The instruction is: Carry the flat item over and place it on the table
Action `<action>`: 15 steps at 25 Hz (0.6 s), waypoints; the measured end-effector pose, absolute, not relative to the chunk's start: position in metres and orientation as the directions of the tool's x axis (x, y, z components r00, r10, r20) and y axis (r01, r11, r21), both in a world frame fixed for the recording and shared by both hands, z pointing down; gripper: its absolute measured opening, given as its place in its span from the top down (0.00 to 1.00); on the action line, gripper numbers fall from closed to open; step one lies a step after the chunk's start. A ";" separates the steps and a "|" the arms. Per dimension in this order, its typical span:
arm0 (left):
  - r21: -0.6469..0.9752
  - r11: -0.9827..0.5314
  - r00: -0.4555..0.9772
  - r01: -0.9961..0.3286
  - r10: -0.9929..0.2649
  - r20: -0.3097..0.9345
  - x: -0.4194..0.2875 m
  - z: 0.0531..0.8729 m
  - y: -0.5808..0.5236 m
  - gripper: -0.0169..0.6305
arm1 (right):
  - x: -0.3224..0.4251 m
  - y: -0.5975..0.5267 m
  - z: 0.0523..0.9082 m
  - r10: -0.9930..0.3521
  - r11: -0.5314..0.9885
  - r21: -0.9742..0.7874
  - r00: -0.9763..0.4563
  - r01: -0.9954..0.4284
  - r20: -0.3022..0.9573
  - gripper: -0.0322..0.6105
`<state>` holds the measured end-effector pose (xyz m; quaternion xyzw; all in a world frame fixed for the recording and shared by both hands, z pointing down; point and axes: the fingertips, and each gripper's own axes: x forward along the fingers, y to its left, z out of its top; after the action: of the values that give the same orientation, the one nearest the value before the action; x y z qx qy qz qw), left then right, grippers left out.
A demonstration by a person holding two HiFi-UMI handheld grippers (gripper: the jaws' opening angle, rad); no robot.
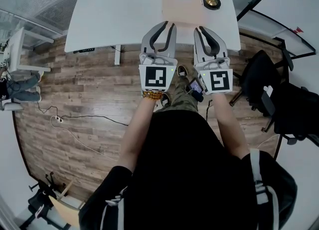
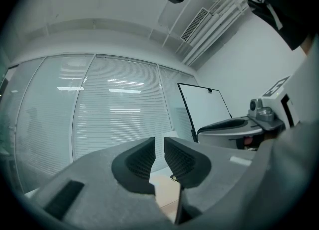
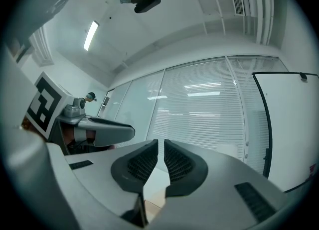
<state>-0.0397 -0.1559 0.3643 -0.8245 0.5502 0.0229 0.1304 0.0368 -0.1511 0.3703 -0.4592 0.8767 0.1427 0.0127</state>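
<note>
Overhead: we see a smooth white tabletop (image 1: 124, 10) w/ a matt tan sheet (image 1: 182, 0), cardboard-like, and a small glossy brass-coloured piece (image 1: 212, 0). The floor (image 1: 89, 89) is wood-grain plank, low sheen. The left gripper (image 1: 166, 25) and right gripper (image 1: 203, 29) have matt grey plastic shells. Their pads (image 2: 139, 160) are darker, ribbed, rubbery-looking. The marker cubes (image 1: 158, 77) carry flat b/w print. The office chair (image 1: 261, 74) is black, cloth or mesh, we can't tell which. The trousers (image 1: 180, 94) are olive cloth.
</note>
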 end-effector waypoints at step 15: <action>-0.174 -0.358 0.386 -0.917 -0.908 -0.164 -0.040 0.372 -0.158 0.88 | 0.047 -0.153 0.377 -0.812 0.530 0.255 -0.571 -0.809 -0.123 0.93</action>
<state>-0.0402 -0.1584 0.3721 -0.8239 0.5538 0.0195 0.1189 0.0475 -0.1526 0.3768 -0.4631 0.8747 0.1428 -0.0055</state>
